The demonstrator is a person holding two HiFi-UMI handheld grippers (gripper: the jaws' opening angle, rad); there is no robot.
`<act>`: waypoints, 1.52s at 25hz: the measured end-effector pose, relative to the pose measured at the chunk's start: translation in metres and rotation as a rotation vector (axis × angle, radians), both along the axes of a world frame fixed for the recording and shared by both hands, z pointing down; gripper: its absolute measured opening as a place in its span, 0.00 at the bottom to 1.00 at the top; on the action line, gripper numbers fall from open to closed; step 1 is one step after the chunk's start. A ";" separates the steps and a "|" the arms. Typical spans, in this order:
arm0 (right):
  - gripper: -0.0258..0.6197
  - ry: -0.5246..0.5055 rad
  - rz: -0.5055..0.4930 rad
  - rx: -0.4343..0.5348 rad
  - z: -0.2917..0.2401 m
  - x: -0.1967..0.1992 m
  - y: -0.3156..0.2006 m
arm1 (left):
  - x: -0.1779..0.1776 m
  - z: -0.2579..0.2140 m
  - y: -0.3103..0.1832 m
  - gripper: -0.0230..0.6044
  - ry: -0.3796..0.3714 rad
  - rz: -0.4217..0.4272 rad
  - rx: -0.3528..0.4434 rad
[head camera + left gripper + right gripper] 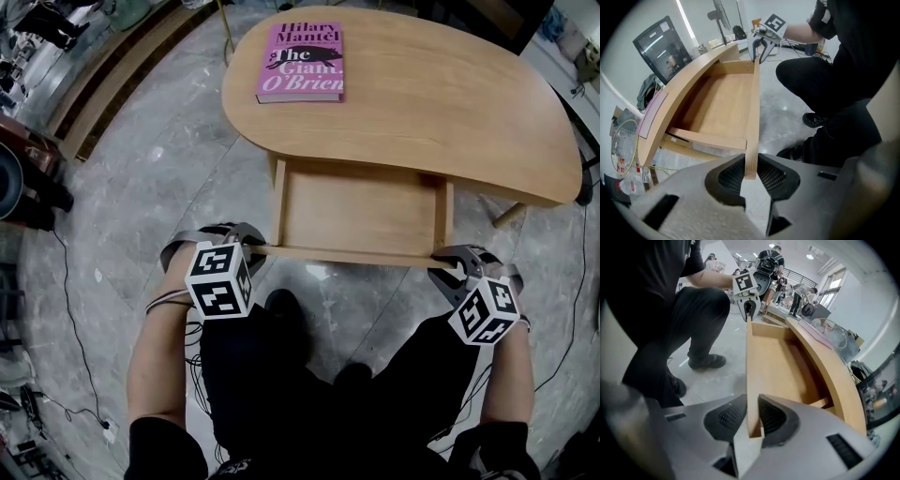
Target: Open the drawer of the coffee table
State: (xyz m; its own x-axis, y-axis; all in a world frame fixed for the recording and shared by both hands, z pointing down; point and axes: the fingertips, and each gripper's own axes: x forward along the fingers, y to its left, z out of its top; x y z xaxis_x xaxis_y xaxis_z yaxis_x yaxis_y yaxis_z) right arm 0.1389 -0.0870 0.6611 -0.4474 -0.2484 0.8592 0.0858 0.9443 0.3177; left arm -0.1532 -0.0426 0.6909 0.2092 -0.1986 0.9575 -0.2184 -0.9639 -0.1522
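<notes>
Drawer (361,206) at lower centre of head view, already well out from under coffee table (441,94). Pink book (301,61) on top, upper centre.

Left gripper (251,246) narrow, pads clamped on left end of front panel (347,253). Right gripper (448,267) likewise on right end.

Judgement: pull both ends evenly toward bottom of frame. Keep panel square to avoid jamming. Ease off near stop.

The book (300,62) is pink, the coffee table (441,103) and drawer (361,211) light wood, the floor (159,178) grey marbled.
</notes>
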 end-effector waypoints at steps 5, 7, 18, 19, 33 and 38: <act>0.17 0.011 0.001 -0.005 0.001 0.000 0.001 | 0.000 0.001 0.001 0.17 -0.008 -0.001 -0.011; 0.17 0.008 -0.004 -0.007 0.001 0.000 0.001 | -0.001 0.001 0.001 0.18 -0.005 -0.007 -0.016; 0.17 0.002 -0.013 -0.028 0.001 -0.001 0.001 | 0.000 0.001 0.001 0.18 0.007 -0.037 -0.030; 0.17 0.003 -0.015 -0.032 0.001 -0.001 0.002 | 0.000 0.001 0.002 0.18 0.006 -0.041 -0.028; 0.16 0.014 -0.032 -0.073 0.008 0.001 0.022 | 0.001 0.008 0.019 0.18 -0.011 -0.023 -0.067; 0.16 0.020 -0.037 -0.088 0.013 0.000 0.030 | 0.000 0.014 0.027 0.18 -0.022 -0.013 -0.089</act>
